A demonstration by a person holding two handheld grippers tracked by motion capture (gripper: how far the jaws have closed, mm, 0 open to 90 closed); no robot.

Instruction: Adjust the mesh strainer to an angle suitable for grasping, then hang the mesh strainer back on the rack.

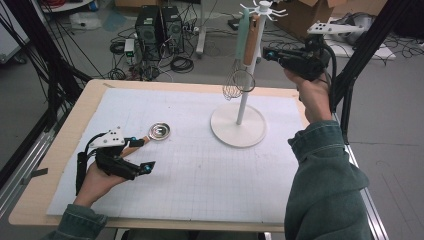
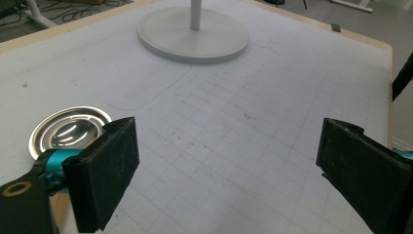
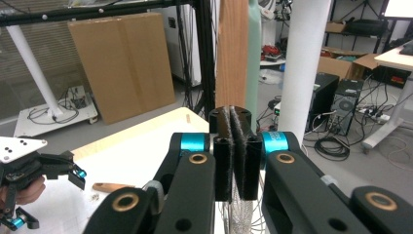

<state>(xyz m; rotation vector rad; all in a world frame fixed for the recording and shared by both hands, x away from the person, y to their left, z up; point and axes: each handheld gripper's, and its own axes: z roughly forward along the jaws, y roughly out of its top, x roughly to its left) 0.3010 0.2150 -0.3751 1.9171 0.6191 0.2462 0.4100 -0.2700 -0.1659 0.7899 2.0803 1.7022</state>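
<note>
A white hook stand (image 1: 238, 125) rises from its round base at the mat's back right. From its top hang a wire whisk (image 1: 239, 80) with a wooden handle (image 3: 233, 53) and a mint-green handled utensil (image 1: 243, 27). My right gripper (image 1: 267, 54) is held high just right of the wooden handle, jaws shut pad to pad (image 3: 237, 146) with nothing seen between them. A small round metal ladle (image 1: 159, 131) with a wooden handle lies on the mat at the left. My left gripper (image 1: 146, 154) rests low beside it, open and empty (image 2: 229, 146), the ladle bowl (image 2: 70, 129) just left of its left jaw.
A white grid mat (image 1: 200, 165) covers the wooden table. Black frame posts (image 1: 367, 45) stand at the right. Behind the table, computer towers (image 1: 159, 25), cables and cardboard boxes (image 1: 305, 12) sit on the floor.
</note>
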